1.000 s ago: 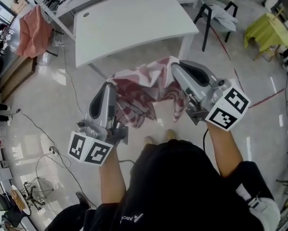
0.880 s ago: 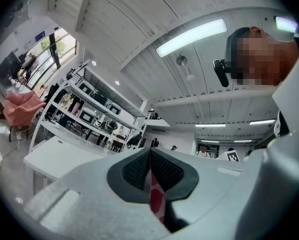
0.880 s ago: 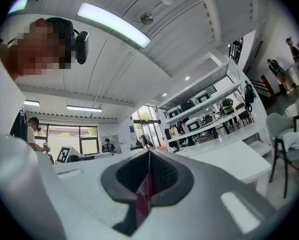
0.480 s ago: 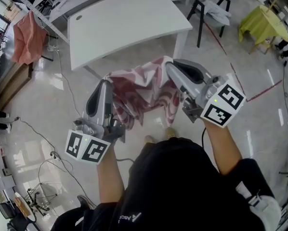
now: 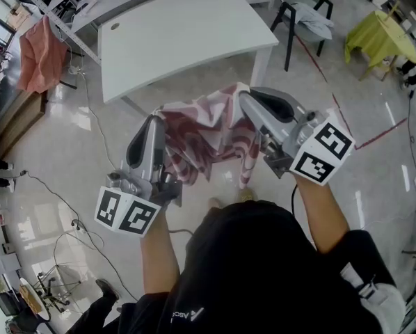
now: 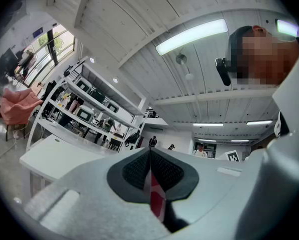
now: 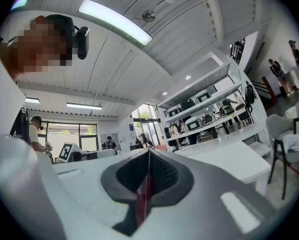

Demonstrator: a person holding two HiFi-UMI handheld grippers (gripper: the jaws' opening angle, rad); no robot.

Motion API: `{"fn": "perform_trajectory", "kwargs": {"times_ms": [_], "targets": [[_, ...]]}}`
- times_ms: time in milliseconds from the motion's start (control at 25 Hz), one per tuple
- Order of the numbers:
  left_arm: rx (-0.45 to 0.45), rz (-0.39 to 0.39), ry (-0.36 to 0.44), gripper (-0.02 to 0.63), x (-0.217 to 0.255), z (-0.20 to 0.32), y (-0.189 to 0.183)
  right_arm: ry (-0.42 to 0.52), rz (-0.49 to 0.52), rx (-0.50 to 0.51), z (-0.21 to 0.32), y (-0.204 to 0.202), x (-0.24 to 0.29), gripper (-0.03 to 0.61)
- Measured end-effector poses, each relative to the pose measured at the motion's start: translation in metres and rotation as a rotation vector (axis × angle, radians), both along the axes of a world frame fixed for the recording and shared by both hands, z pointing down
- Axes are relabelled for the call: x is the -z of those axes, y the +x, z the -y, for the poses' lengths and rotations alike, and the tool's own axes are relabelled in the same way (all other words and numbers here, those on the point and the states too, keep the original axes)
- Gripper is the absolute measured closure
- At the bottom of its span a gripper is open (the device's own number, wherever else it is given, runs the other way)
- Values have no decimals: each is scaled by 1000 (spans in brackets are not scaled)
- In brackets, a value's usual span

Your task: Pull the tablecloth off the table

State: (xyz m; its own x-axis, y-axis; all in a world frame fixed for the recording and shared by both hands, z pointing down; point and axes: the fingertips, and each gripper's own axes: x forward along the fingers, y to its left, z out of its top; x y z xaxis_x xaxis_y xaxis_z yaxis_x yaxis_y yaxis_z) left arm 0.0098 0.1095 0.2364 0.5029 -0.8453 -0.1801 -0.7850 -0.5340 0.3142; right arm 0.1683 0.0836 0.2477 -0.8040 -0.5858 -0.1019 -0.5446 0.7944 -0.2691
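Holding the tablecloth (image 5: 208, 134) aloft, clear of the bare table (image 5: 180, 33), at 2 points, left gripper (image 5: 156, 120) and right gripper (image 5: 244, 97) each clamped on an upper edge, seemingly to keep it off the floor.

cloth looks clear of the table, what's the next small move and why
Probably carry the tablecloth aside and set it down. The left gripper and right gripper are both shut on it, it hangs bunched between them over the floor, and the white table is already bare, so no pulling seems left.
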Motion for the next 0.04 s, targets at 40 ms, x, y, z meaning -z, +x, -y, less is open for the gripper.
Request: {"fn": "perform_trajectory", "kwargs": {"times_ms": [40], "targets": [[-2, 0, -1, 601, 0, 0, 0, 0, 0, 0, 0, 0, 0, 574]]}}
